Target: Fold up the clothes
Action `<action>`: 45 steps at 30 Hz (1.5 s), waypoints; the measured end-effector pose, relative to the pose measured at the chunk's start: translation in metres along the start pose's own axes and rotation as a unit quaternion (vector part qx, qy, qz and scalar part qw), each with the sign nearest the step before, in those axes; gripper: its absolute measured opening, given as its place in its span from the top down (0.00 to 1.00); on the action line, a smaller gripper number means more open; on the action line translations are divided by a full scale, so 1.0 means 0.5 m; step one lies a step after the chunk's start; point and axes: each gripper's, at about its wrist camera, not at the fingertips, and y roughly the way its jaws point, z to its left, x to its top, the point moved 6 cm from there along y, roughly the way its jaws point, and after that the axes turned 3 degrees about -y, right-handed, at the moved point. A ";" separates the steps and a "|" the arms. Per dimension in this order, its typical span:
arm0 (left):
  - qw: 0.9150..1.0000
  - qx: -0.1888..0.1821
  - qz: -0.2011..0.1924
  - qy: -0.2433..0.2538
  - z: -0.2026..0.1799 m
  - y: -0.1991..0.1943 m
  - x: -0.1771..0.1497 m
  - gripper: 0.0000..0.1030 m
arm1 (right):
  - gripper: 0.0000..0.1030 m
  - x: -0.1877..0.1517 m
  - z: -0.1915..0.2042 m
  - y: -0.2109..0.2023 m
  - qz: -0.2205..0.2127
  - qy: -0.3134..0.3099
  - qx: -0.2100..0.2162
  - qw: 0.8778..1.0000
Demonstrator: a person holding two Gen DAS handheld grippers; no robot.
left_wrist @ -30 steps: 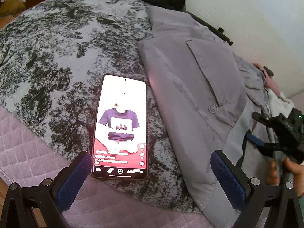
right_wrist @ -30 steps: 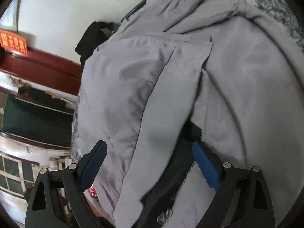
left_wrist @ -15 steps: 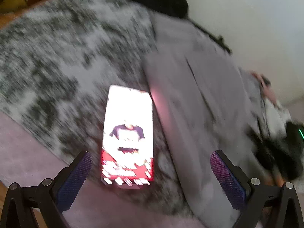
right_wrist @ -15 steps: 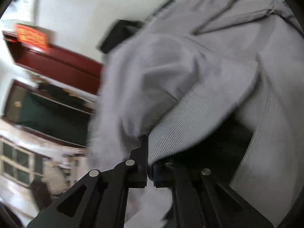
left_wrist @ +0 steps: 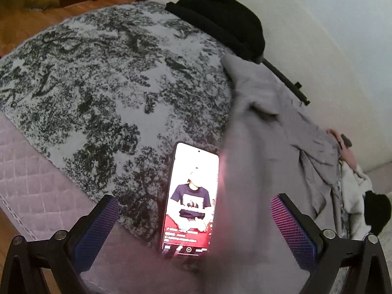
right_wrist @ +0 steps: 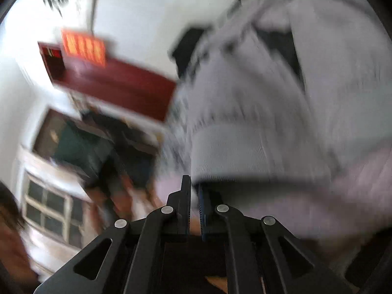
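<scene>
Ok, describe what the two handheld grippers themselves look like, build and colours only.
Both are matte black linkage frames with silver round pivot pins. The left gripper has two long fingers faced with dark blue pads in a fine cross-hatched grid. The right gripper shows the same black arms, triangular cut-outs in its outer links, and a blue pad edge. No cables, markings, sleeves or hands are visible.

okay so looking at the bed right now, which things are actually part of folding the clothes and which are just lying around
Part of the job:
- grey jacket, its ribbed cuff pinched in the right gripper
- left gripper, open, holding nothing

Just lying about:
- phone, screen lit, beside the jacket on the speckled blanket
- black garment at the far edge
- pink and white clothes by the wall
</scene>
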 end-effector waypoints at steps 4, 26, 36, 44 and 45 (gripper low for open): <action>1.000 -0.003 -0.008 0.005 -0.003 -0.013 0.002 0.00 | 0.78 -0.063 -0.025 0.095 0.066 0.024 0.010 0.997; 0.996 -0.006 0.012 0.087 -0.087 0.008 -0.047 0.00 | 0.12 0.222 0.029 0.044 -0.076 -0.233 -0.145 0.959; 0.994 -0.002 0.019 0.104 -0.118 0.021 -0.060 0.00 | 0.11 0.522 -0.241 0.071 0.025 -0.202 -0.522 0.829; 0.992 -0.012 0.028 0.122 -0.144 0.028 -0.078 0.00 | 0.84 0.488 -0.262 0.037 0.046 -0.222 -0.494 0.839; 0.991 -0.016 0.033 0.125 -0.148 0.030 -0.083 0.00 | 0.87 0.491 -0.247 0.022 0.034 -0.211 -0.459 0.862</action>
